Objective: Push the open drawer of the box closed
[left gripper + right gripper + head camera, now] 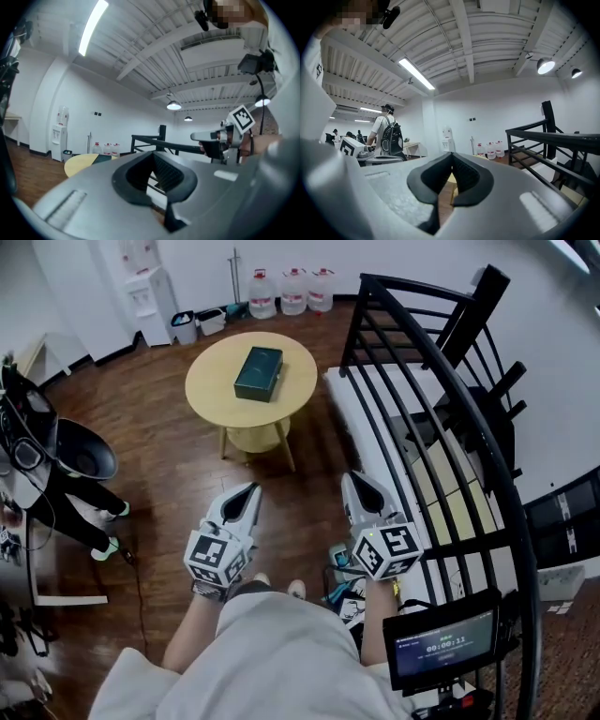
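Observation:
A dark green box (258,373) lies flat on a round yellow table (211,390) across the wooden floor; from here I cannot make out its drawer. My left gripper (252,489) and right gripper (353,478) are held side by side close to my body, well short of the table, both shut and empty. In the left gripper view the shut jaws (152,154) point level across the room, with the table (77,164) and box (101,159) low at the left and the right gripper (220,137) off to the right. The right gripper view shows its shut jaws (452,157).
A black stair railing (422,381) runs along my right side. Water bottles (293,292) and a dispenser (150,292) stand by the far wall. A person in black (75,484) is at the left. A small screen (441,648) hangs near my right arm.

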`<state>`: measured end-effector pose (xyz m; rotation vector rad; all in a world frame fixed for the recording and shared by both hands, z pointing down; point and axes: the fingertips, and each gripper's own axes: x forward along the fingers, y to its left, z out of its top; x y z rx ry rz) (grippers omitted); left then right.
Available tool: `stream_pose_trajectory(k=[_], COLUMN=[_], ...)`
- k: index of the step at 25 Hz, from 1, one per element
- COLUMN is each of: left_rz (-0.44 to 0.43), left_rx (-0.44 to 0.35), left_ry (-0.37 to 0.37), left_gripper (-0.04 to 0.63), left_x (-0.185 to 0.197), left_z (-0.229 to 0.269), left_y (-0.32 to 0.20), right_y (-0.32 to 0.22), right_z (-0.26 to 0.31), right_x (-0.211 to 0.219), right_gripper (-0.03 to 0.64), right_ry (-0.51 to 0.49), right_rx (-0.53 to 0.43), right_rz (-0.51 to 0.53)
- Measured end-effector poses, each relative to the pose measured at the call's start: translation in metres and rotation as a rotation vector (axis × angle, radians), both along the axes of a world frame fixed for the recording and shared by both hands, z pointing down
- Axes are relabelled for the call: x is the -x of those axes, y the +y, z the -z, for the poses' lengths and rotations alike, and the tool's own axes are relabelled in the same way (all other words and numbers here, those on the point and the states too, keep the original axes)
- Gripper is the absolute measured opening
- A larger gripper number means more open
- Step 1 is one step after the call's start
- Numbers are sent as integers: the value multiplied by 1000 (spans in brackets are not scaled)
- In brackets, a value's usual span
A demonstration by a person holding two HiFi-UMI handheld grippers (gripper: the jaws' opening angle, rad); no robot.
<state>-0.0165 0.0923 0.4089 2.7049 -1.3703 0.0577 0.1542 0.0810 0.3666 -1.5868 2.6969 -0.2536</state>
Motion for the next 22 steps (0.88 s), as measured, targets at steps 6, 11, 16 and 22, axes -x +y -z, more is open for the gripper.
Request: stream_pose_trajectory(k=[6,11,16,22], left_rz=[11,17,4,39], left_rx=[-103,-107,-140,-155], left_ry=[-109,-140,-177,-163], left_gripper=[6,6,6,6], left_x=[16,27,32,43], left_z=[33,43,52,64], left_y=[1,-4,-15,-32], right_y=[11,7,-6,-16], right_z=[27,44,55,67], right_x=[16,36,50,68], right_gripper=[3,3,3,3], right_ry=[26,40,59,93], right_rx=[-90,-135,-169,-206], right_rz=[15,36,47,77])
